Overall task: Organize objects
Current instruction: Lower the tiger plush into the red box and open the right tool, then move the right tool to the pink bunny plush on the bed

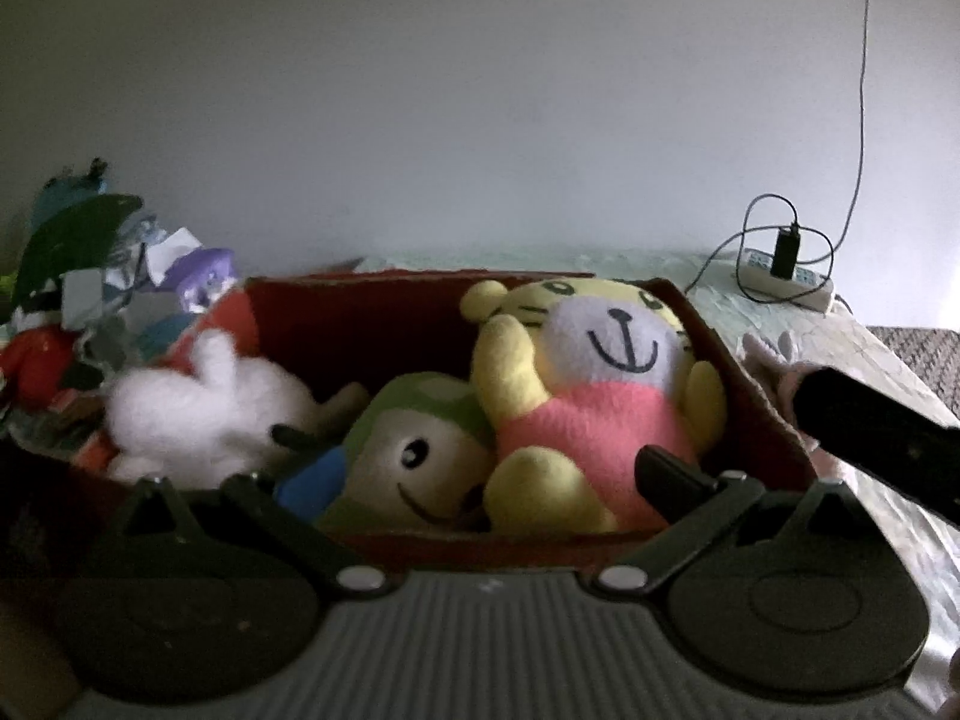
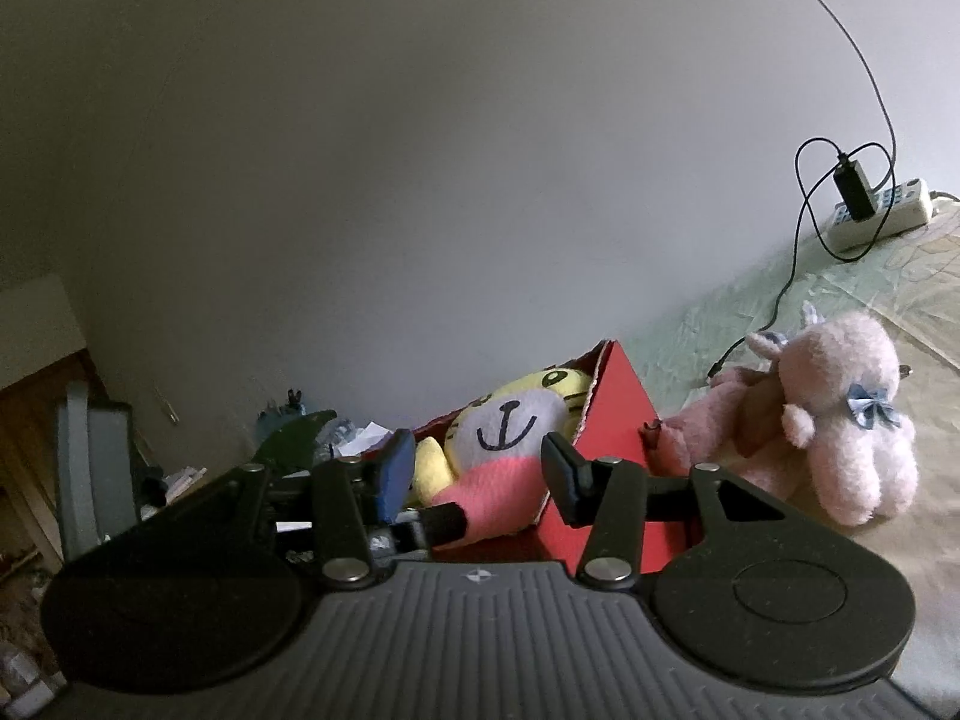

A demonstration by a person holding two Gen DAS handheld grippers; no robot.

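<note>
In the left wrist view, the left gripper (image 1: 474, 456) hangs over the near rim of a red box (image 1: 420, 300) that fills the middle of the frame, its fingers (image 1: 672, 471) spread wide and holding nothing. Inside the box lie a white plush (image 1: 198, 402) at the left, a green-capped plush (image 1: 420, 450) in the centre and a yellow tiger plush (image 1: 600, 396) at the right, packed close and touching. A heap of small toys (image 1: 90, 300) sits outside the box at the left edge, and a power strip (image 1: 792, 282) with a looped cable rests on the bed (image 1: 870, 372) at the upper right. A dark bar, probably the other gripper, crosses the right edge. In the right wrist view, the right gripper (image 2: 480, 468) sits low at the box's corner, fingers (image 2: 564, 474) likewise wide and empty, framing the tiger's face. A pink plush (image 2: 840, 420) sits on the bed at the right of the frame, outside the box and just beside its red wall; it looks like the piece left to put away. The risks, as I judge them: the box is nearly full, so pushing the pink plush in could spill a neighbour over the rim; a sweep to the right could snag the cable; and the two grippers are close enough to collide.
</note>
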